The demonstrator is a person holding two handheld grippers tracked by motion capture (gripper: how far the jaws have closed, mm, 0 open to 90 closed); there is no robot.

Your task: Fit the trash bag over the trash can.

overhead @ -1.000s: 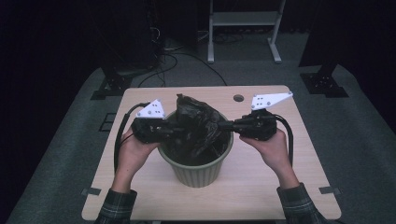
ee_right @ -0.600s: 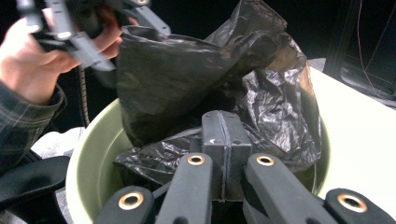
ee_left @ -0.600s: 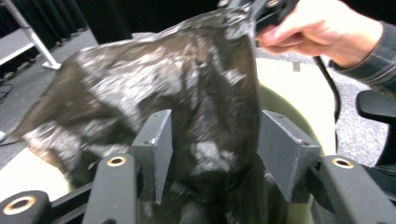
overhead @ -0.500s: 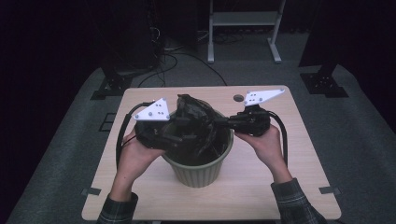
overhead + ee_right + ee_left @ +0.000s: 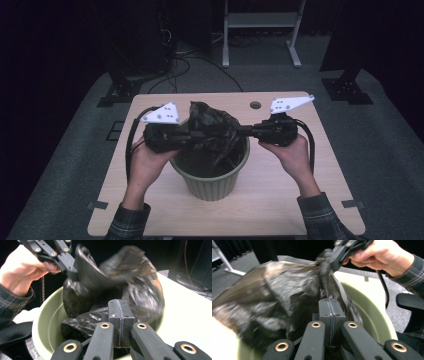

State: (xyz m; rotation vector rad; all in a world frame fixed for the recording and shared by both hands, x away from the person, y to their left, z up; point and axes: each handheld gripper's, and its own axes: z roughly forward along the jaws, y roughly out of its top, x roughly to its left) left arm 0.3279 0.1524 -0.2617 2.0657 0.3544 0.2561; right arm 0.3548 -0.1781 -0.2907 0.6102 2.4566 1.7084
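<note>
The wooden table carries a green bucket at its middle. A black plastic bag sits in the bucket's mouth and bulges above its rim. At the bucket's left rim, the left gripper has just closed and pinches the bag's film. At the right rim, the right gripper is clamped on the bag's other side.

Light wooden table with rounded corners, a small round hole near its far edge. It stands on grey carpet; tape marks lie on the carpet at the table's near corners. Beyond the table a white metal stand stands in the dark, cables trail across the floor, and black stand feet sit at the far left and right.
</note>
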